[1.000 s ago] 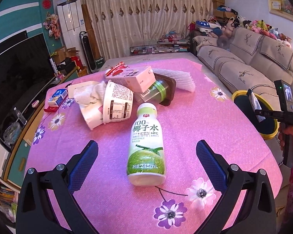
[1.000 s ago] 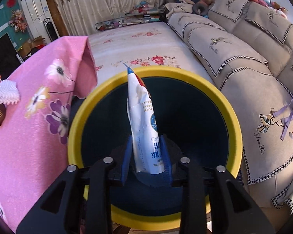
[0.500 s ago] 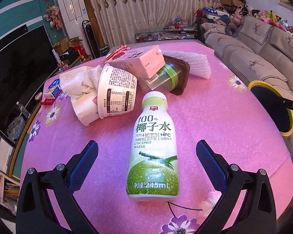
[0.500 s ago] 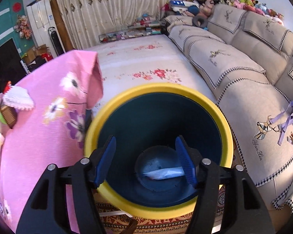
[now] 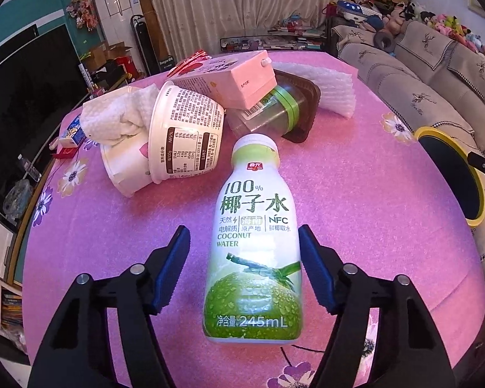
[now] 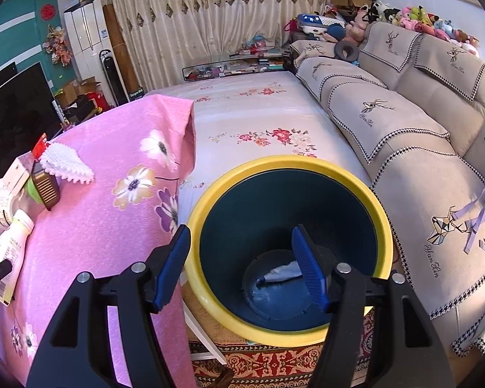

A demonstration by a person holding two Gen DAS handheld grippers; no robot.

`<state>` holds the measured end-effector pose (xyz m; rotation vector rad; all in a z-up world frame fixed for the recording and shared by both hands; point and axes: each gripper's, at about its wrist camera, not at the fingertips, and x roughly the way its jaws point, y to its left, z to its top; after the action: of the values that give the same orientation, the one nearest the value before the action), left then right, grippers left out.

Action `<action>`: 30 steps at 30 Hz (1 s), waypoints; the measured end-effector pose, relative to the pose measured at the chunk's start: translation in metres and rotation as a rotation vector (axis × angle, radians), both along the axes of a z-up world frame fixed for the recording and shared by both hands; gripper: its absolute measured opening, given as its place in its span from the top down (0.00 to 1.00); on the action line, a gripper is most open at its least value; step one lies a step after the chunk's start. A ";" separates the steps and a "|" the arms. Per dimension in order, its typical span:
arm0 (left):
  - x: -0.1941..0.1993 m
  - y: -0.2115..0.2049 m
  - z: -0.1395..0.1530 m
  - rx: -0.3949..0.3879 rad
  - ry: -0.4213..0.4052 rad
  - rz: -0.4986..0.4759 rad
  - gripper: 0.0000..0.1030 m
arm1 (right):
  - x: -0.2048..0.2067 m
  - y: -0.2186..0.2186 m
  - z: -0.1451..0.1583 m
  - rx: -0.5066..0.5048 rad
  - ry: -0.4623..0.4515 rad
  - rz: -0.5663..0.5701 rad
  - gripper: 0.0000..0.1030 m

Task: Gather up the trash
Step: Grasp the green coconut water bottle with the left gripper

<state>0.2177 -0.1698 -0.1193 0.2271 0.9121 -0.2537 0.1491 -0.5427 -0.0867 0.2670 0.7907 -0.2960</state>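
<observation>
A green and white coconut water bottle (image 5: pixel 253 242) lies on the pink tablecloth (image 5: pixel 355 194), between the fingers of my left gripper (image 5: pixel 244 252). That gripper is open, its right pad close to the bottle, its left pad apart from it. Behind lie a paper cup (image 5: pixel 181 135), crumpled tissue (image 5: pixel 116 116), a pink carton (image 5: pixel 239 80), a clear cup (image 5: pixel 268 113) and white foam wrap (image 5: pixel 329 93). My right gripper (image 6: pixel 241 258) is open and empty over the yellow-rimmed dark bin (image 6: pixel 274 207). A white wrapper (image 6: pixel 283 271) lies at the bin's bottom.
The bin (image 5: pixel 452 174) stands off the table's right edge, beside a grey sofa (image 6: pixel 420 135). A TV (image 5: pixel 26 97) and cabinet are to the left. A patterned rug (image 6: pixel 274 365) lies under the bin. The bottle also shows at the right wrist view's left edge (image 6: pixel 9 242).
My left gripper moved forward around the bottle and narrowed. My right gripper opened and dropped the white wrapper into the bin, then rose and drew back.
</observation>
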 end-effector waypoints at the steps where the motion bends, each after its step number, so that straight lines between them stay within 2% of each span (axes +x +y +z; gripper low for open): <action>1: 0.000 0.000 -0.001 0.000 0.007 -0.003 0.39 | -0.001 0.001 0.000 0.000 0.000 0.003 0.40; 5: 0.002 -0.004 -0.008 0.021 0.039 -0.010 0.41 | -0.003 0.001 0.000 0.005 0.000 0.006 0.40; 7: 0.001 -0.005 -0.010 0.018 0.044 -0.015 0.46 | -0.004 0.000 0.000 0.007 -0.002 0.005 0.40; 13: -0.005 -0.007 -0.010 0.014 0.033 -0.024 0.48 | -0.010 0.001 0.000 0.016 -0.007 0.007 0.40; 30: -0.042 -0.027 0.041 -0.037 -0.068 -0.132 0.50 | -0.033 -0.003 0.007 0.049 -0.057 0.004 0.40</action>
<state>0.1761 -0.1971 -0.0782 0.2607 0.8256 -0.3824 0.1162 -0.5456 -0.0797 0.3185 0.7424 -0.2650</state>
